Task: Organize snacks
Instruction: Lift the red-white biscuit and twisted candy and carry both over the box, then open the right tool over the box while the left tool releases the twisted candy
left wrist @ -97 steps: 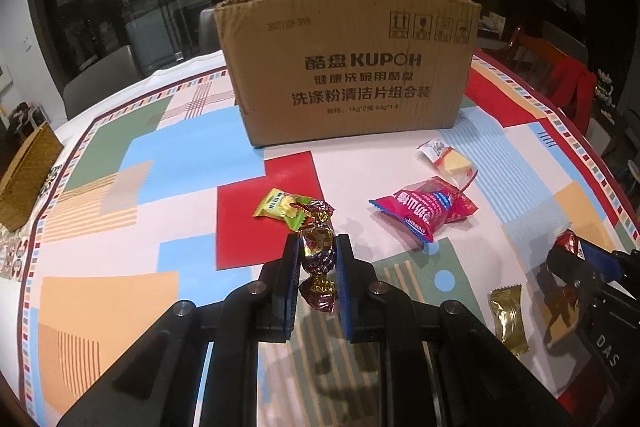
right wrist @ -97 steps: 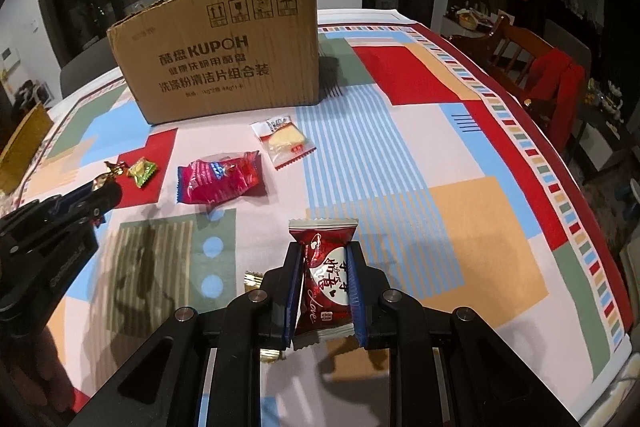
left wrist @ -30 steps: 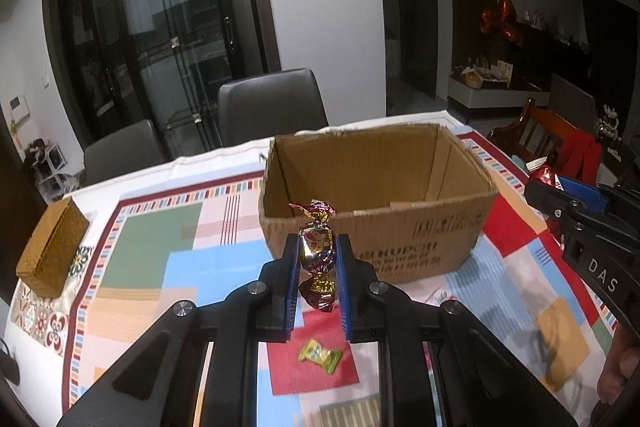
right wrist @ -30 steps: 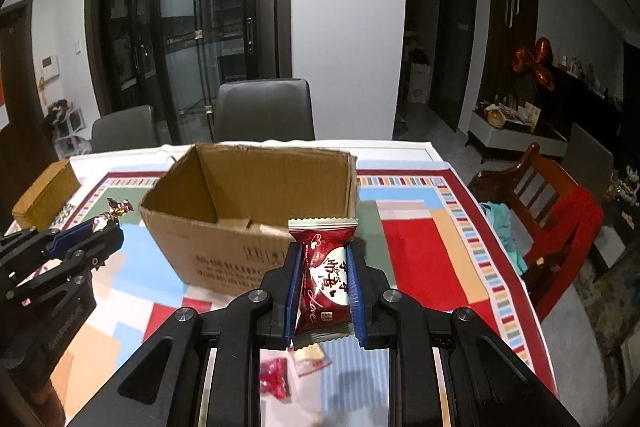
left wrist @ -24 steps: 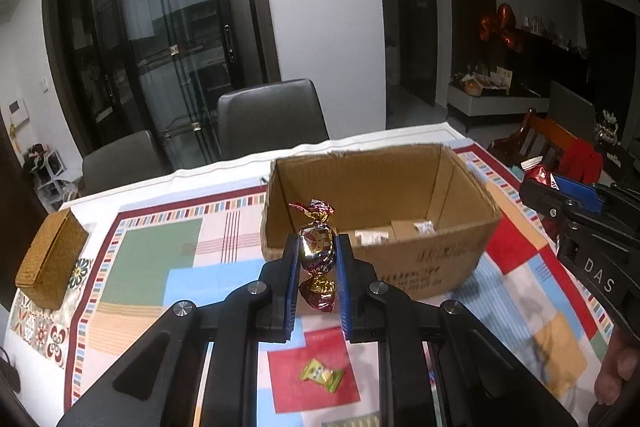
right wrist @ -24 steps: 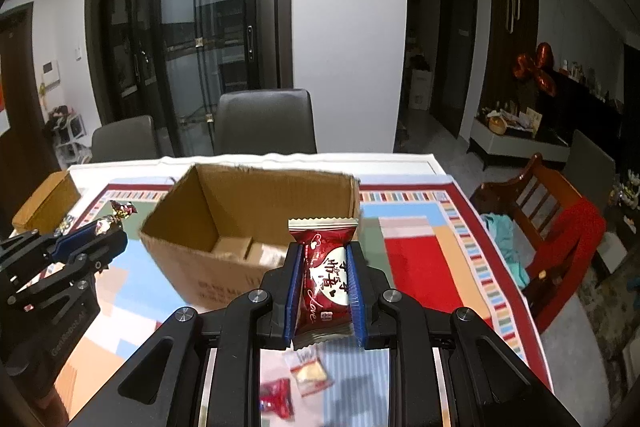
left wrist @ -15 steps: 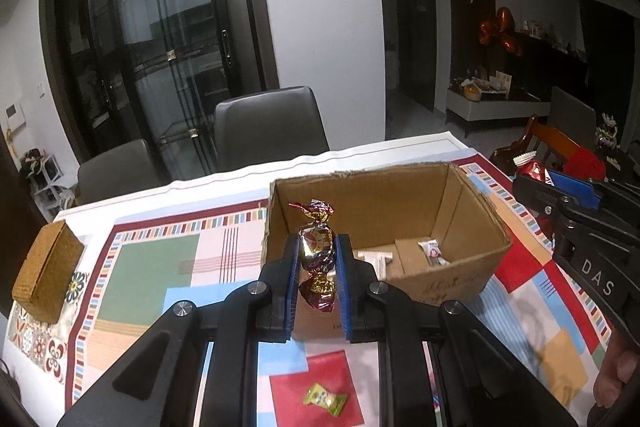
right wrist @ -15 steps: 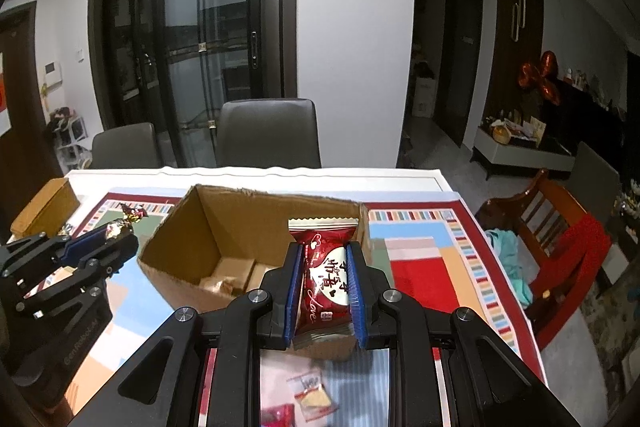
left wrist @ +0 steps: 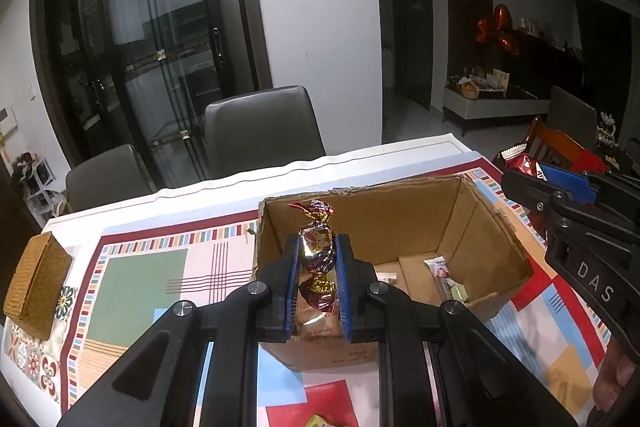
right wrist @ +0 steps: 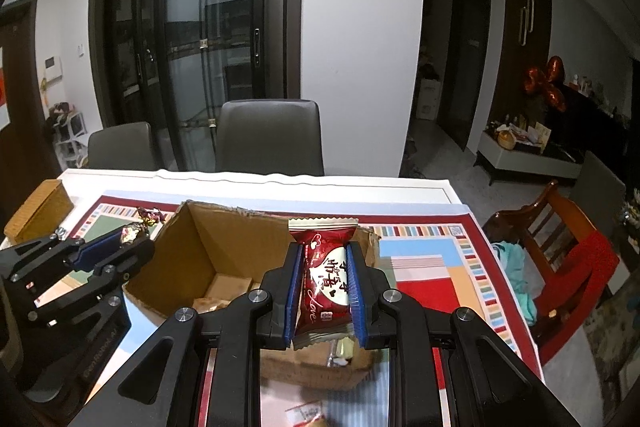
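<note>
Candy, twist-wrapped in red and gold foil, sits pinched upright between the blue pads of my left gripper, over the near left part of the open cardboard box. My right gripper has its jaws pressed onto a red snack packet, held above the box's near right side. Farther in, small wrapped snacks lie on the box floor. The box stands on a colourful patterned tablecloth; a woven basket rests at the far left edge.

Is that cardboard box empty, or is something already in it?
Not empty. The open cardboard box already holds a few wrapped snacks on its floor.
</note>
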The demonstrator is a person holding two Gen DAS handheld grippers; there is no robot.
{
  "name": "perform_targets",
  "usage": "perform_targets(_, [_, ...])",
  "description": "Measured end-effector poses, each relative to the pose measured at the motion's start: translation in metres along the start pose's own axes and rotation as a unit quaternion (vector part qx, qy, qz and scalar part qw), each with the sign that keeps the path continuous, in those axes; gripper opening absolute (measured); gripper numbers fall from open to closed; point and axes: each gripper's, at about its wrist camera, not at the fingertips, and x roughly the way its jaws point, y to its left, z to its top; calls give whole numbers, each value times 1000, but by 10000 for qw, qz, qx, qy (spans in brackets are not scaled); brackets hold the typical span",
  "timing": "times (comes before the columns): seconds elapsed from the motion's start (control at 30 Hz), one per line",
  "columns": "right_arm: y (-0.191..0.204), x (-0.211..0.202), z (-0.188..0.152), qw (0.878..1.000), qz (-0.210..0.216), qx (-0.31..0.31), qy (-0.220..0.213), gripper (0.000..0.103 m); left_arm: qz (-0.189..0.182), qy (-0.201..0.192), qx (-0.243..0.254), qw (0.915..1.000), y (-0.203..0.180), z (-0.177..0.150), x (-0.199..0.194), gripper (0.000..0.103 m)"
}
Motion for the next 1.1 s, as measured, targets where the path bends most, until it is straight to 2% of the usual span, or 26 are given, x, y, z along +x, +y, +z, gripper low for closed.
perform_targets(0.33, [1,25,3,9999,41,-32,149,23,-9,92,-1,10000,3,5,28,18])
perform_targets(0.7, [4,45,3,9994,107,-90,312,23,-12,190,-11,9998,7,5,41,19])
perform_targets(0.8, [6,47,2,9992,153,-105,341,24,-28,153,20,9999,7,5,40,25])
perform_targets(0.87, [6,48,2,9992,151,-129,354,30,-14,101,27,9999,6,6,38,44])
perform_targets(0.93, [4,47,2,9993,132,-97,339,49,4,57,14,10000,7,5,36,53])
perform_targets(1.03, [2,43,3,9996,71,-31,272,64,46,27,7,10000,8,5,33,59])
perform_targets(1.1, [2,40,4,9997,29,-14,227,69,87,6,11,10000,8,4,30,61])
